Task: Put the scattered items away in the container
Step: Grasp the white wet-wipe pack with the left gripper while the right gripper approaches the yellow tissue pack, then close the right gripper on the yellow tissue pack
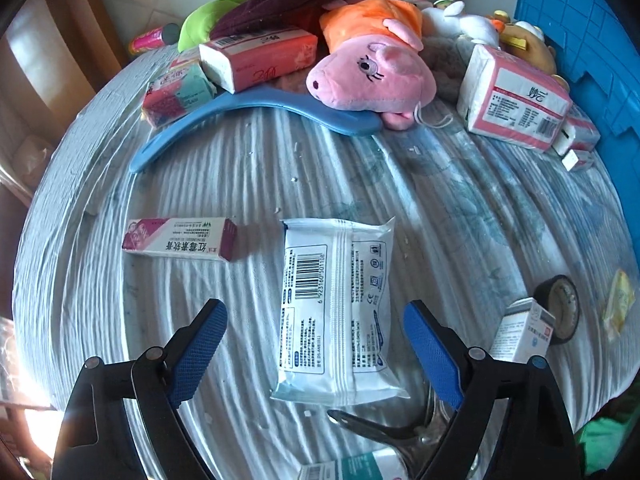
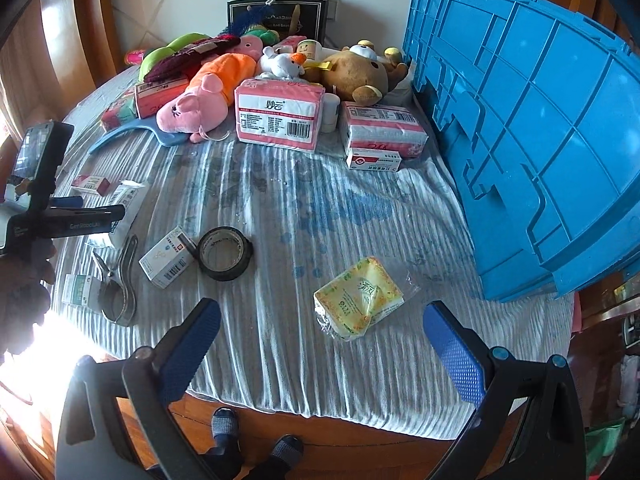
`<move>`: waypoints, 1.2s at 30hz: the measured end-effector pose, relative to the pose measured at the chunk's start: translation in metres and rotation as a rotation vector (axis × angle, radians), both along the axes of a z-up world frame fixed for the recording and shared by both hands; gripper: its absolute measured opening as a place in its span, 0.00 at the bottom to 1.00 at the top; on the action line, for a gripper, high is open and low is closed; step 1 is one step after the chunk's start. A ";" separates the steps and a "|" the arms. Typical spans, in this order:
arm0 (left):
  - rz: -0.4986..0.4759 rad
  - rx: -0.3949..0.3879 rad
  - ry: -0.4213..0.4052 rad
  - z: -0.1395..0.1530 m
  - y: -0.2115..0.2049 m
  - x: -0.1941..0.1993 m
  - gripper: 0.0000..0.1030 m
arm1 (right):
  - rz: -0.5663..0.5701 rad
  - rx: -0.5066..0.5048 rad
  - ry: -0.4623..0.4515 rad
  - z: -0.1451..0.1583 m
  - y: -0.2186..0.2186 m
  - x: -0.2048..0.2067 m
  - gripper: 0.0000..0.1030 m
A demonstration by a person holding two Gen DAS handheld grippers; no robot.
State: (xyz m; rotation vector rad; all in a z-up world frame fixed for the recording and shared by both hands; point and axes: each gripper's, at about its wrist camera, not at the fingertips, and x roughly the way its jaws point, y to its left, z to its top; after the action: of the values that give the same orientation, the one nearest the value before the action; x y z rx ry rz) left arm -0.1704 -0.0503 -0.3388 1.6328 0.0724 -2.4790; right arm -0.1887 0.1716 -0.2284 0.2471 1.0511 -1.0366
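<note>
L gripper (image 1: 316, 336) jaws wide, pads clear of the white wipes pack (image 1: 338, 312) lying between them. R gripper (image 2: 320, 344) jaws wide, empty, yellow tissue pack (image 2: 358, 298) at 12. Blue crate (image 2: 520, 152) at 2, against table edge. Cloth (image 2: 280, 208) bare mid-table. Only R view shows slippers (image 2: 256, 448) past the near edge; only L shows the barcode.

On the white wipes pack (image 1: 338, 312) you can read a barcode number, 6 923160 501108. The long pink-and-white box (image 1: 180, 239) beside it carries Chinese characters, upside down to you: 红霉素软膏. The big pink tissue pack (image 2: 278, 116) shows 妙云. The yellow pocket tissue pack (image 2: 358, 298) reads 清风. On the left gripper's (image 2: 86, 216) black arm you can make out "GenRobot.AI", small and faint.
</note>
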 end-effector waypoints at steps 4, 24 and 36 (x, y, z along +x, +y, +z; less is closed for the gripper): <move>-0.001 0.023 -0.025 -0.014 -0.004 -0.005 0.78 | 0.001 0.019 0.016 -0.011 -0.003 0.002 1.00; 0.040 0.111 0.081 0.025 -0.012 0.013 0.33 | -0.102 0.070 0.051 -0.051 -0.052 -0.011 1.00; 0.063 0.104 0.115 0.043 -0.017 0.015 0.33 | -0.151 0.097 0.142 -0.080 -0.089 -0.007 0.81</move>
State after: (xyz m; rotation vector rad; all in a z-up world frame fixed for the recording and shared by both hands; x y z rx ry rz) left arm -0.1555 -0.0674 -0.2955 1.4991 0.2675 -2.5585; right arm -0.1961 0.0824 -0.3081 0.3404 1.2272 -1.1532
